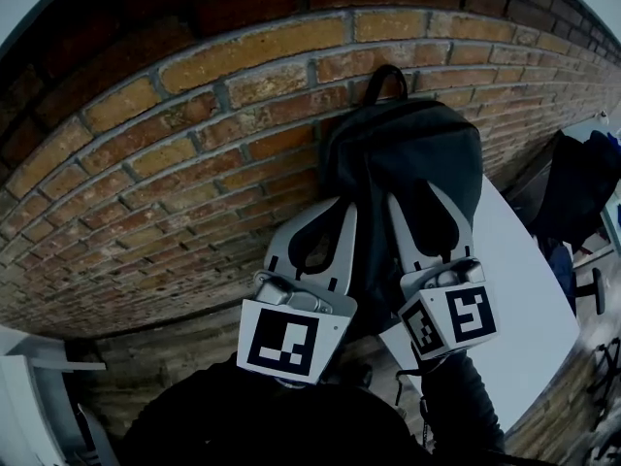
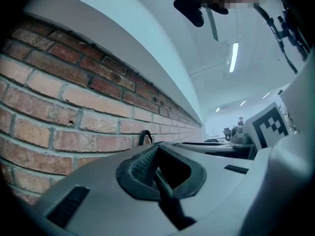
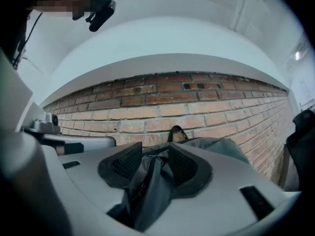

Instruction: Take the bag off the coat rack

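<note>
A dark grey backpack (image 1: pixel 408 153) hangs against the brick wall (image 1: pixel 194 163) by its top loop (image 1: pixel 385 81); what the loop hangs from is hidden. Both grippers reach into the bag's lower half, side by side. My left gripper (image 1: pixel 342 207) has its jaws drawn together on a thin dark strap of the bag (image 2: pixel 165 186). Bunched grey fabric (image 3: pixel 152 181) fills the gap of my right gripper (image 3: pixel 155 156), whose pads press on it from both sides. The loop (image 3: pixel 174 132) shows above the bag in the right gripper view.
A white table (image 1: pixel 524 299) stands just right of the bag, against the wall. More dark clothing or bags (image 1: pixel 582 187) hang further right. White furniture (image 1: pixel 29 377) sits at the lower left. The brick wall is close behind both grippers.
</note>
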Available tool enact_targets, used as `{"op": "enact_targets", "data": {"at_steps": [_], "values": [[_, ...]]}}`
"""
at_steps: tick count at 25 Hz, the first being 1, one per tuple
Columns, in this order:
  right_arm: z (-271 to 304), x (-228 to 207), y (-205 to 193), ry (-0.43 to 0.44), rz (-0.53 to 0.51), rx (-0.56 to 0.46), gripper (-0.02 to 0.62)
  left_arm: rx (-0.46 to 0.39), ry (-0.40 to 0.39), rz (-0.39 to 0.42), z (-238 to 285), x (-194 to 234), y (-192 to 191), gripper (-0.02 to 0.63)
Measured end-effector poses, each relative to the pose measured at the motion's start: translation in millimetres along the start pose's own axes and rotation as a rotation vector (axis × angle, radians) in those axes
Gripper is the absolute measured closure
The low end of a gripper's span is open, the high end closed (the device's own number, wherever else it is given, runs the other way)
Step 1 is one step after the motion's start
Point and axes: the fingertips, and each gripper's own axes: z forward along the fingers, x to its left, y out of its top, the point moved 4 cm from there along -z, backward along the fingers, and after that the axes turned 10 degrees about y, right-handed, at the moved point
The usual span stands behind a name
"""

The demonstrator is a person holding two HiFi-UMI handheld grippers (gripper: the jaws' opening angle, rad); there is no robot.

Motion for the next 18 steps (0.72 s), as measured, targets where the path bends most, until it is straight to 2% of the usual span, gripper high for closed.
{"op": "enact_targets", "data": {"at_steps": [4, 8, 9, 15, 18], "values": [[-39, 3, 9, -0.054, -0.025, 0.019, 0.431, -0.026, -0.084, -0.024, 2, -38, 4, 0.597], [-82, 5, 24, -0.105, -0.044, 0.004, 0.545, -0.045, -0.166, -0.050, 2, -81, 6, 0.597], [-92, 5, 28, -0.117, -0.047, 0.000, 0.557, -0.048, -0.185, -0.057, 1, -92, 7, 0.597], [-148, -8, 44, -0.240, -0.086, -0.015, 0.584, -0.071, -0.315, -0.066, -5, -157, 12, 0.597], [-171, -17, 47, -0.281, -0.099, -0.023, 0.588, -0.081, -0.346, -0.077, -9, -178, 15, 0.597]]}}
